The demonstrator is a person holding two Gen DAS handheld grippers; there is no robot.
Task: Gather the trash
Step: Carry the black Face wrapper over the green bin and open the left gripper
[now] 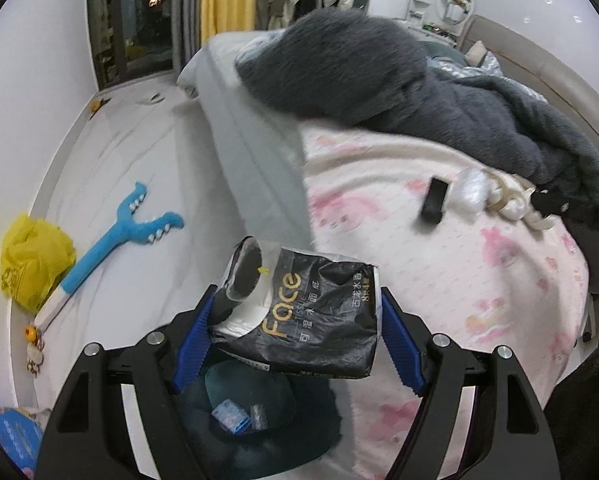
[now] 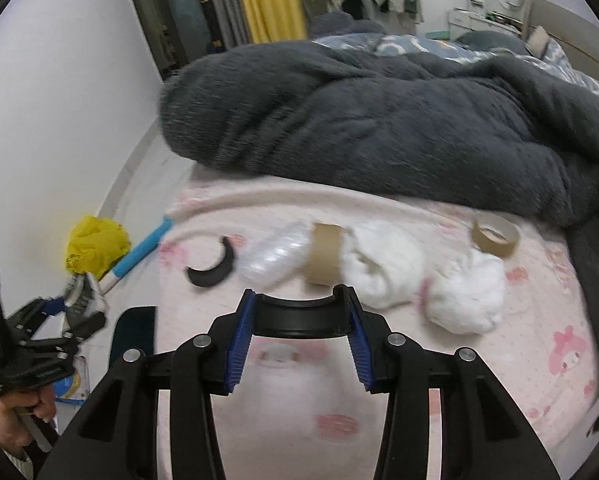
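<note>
Bed, pink cartoon-print sheet (image 2: 519, 380), grey fleece blanket (image 2: 379, 120) heaped behind; white floor (image 1: 139, 152) alongside.

Dark bin bag (image 1: 259, 412), open beneath the left gripper (image 1: 295, 336), which is clamped on a crumpled black tissue wrapper (image 1: 311, 320). Judged step: drop it in.

Right gripper (image 2: 301, 316) is clamped on a curved black plastic piece (image 2: 299, 316); carry it over next.

Still on the sheet: white wads (image 2: 387, 268), cardboard tube (image 2: 325, 258), tape roll (image 2: 495, 236).

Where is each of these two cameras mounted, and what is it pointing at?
Left wrist: sits on the left gripper, looking down past the bed edge at a held black tissue pack above a bin.
Right wrist: sits on the right gripper, clamping a black curved piece over the pink sheet; a hand shows.
Shared: grey blanket, yellow bag.
</note>
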